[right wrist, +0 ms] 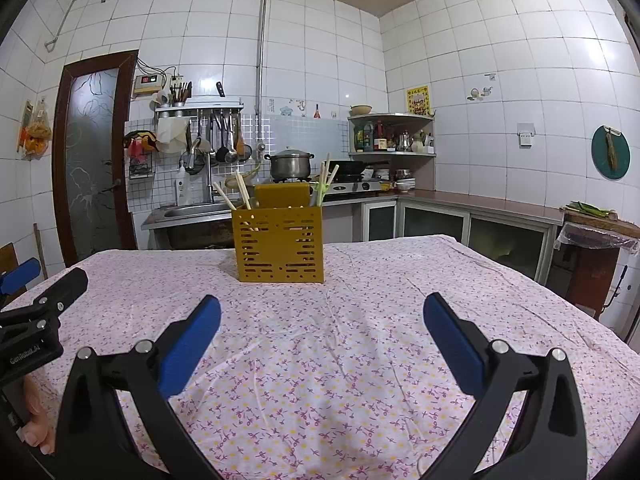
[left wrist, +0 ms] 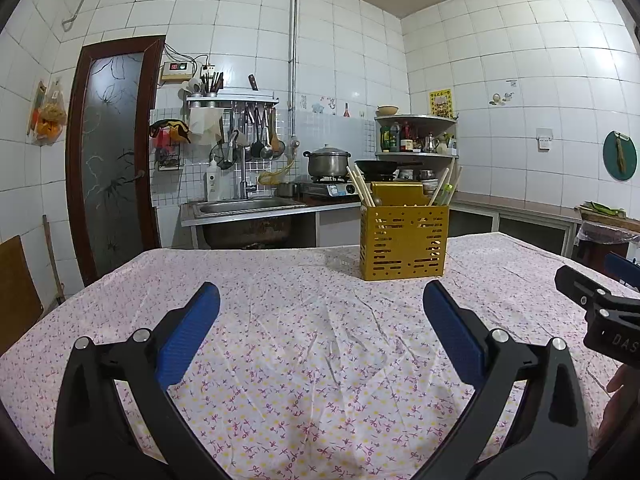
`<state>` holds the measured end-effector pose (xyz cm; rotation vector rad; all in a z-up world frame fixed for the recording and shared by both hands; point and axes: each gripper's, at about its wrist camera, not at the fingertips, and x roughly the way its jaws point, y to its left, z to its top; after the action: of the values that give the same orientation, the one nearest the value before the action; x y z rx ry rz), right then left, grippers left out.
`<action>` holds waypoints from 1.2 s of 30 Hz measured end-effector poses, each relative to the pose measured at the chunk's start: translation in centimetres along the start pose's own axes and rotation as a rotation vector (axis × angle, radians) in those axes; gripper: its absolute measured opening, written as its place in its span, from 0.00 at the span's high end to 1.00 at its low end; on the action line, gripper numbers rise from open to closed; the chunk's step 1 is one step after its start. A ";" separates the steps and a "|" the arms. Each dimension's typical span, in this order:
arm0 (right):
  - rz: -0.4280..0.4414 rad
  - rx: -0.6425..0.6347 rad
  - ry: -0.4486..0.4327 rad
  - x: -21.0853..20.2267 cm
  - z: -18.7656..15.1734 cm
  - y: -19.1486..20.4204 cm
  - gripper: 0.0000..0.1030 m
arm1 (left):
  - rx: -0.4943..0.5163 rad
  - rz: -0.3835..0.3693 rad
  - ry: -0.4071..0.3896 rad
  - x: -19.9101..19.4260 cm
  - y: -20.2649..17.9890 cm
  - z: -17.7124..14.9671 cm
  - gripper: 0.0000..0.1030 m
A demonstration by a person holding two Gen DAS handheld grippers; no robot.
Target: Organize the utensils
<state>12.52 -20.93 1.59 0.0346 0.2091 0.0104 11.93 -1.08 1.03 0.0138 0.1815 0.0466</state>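
Left claw and right claw both spread wide, nothing between the blue pads — each hangs just above the surface with its floral cloth, side by side, each visible at the edge of the other's view. Yellow slotted utensil holder stands upright on the far middle of the surface, well apart from both claws, ahead-right of the left one and ahead-left of the right one. Wooden chopsticks lean out of its left compartment, pale and green ones out of its right — cloth near the claws is bare.
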 end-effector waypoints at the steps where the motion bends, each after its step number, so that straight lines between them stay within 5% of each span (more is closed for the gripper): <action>1: 0.000 0.000 -0.001 0.0 0.0 0.0 0.04 | -0.001 0.000 0.000 0.0 0.0 0.0 0.05; 36: 0.000 -0.003 -0.003 -0.1 0.0 0.0 0.04 | -0.001 -0.007 0.013 0.3 0.1 -0.1 0.05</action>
<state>12.44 -20.96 1.61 0.0317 0.2060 0.0106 12.20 -0.97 0.85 0.0122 0.1949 0.0400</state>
